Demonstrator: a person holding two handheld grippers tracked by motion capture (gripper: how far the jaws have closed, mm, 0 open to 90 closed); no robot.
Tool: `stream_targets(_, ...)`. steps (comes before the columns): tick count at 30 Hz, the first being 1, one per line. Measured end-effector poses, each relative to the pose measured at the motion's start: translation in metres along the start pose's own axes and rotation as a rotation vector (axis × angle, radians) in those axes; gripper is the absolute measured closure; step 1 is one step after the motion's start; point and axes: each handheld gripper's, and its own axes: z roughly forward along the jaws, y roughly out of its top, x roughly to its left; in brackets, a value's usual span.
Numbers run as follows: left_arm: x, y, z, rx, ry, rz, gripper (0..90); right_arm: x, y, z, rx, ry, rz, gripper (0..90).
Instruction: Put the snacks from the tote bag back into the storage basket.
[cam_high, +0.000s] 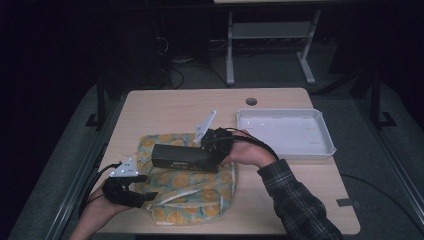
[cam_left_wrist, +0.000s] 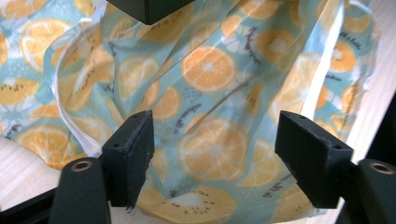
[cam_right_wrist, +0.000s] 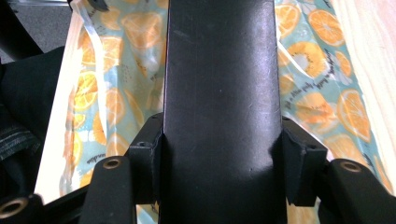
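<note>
white tray (cam_high: 284, 131), wooden table (cam_high: 165, 107)

One wooden surface (cam_high: 165, 107); one fruit-print fabric bag (cam_high: 190, 197), orange and kiwi slices on pale blue; one long black box (cam_high: 182, 156); one white rectangular tray (cam_high: 282, 132); two hand-held claws, the left claw (cam_high: 145, 192) and the right claw (cam_high: 207, 150); two hands.

Left gripper (cam_high: 131, 192) fingers (cam_left_wrist: 128, 156) spread apart; right gripper (cam_high: 212, 145) fingers (cam_right_wrist: 147, 161) clamped, forearm angled inward.
</note>
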Motion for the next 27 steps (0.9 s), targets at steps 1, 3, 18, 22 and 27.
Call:
stream_targets(1,0.0,0.001,-0.001,-0.006,-0.003,0.001,26.3,-0.001,-0.001,-0.001,-0.002,0.0,0.004,41.8)
stream_targets(3,-0.001,0.004,-0.004,-0.033,-0.005,-0.008,25.8,-0.003,-0.003,-0.004,-0.007,-0.003,0.012,41.7)
stream_targets(18,0.009,-0.008,-0.025,-0.056,0.062,-0.031,25.8,-0.011,-0.02,-0.035,-0.019,-0.061,0.048,41.7)
stream_targets(22,0.012,-0.016,-0.029,-0.05,0.079,-0.034,25.9,-0.013,-0.027,-0.045,-0.017,-0.08,0.065,41.7)
stream_targets(27,0.018,-0.027,-0.034,-0.05,0.113,-0.055,25.9,-0.02,-0.04,-0.056,-0.021,-0.107,0.091,41.7)
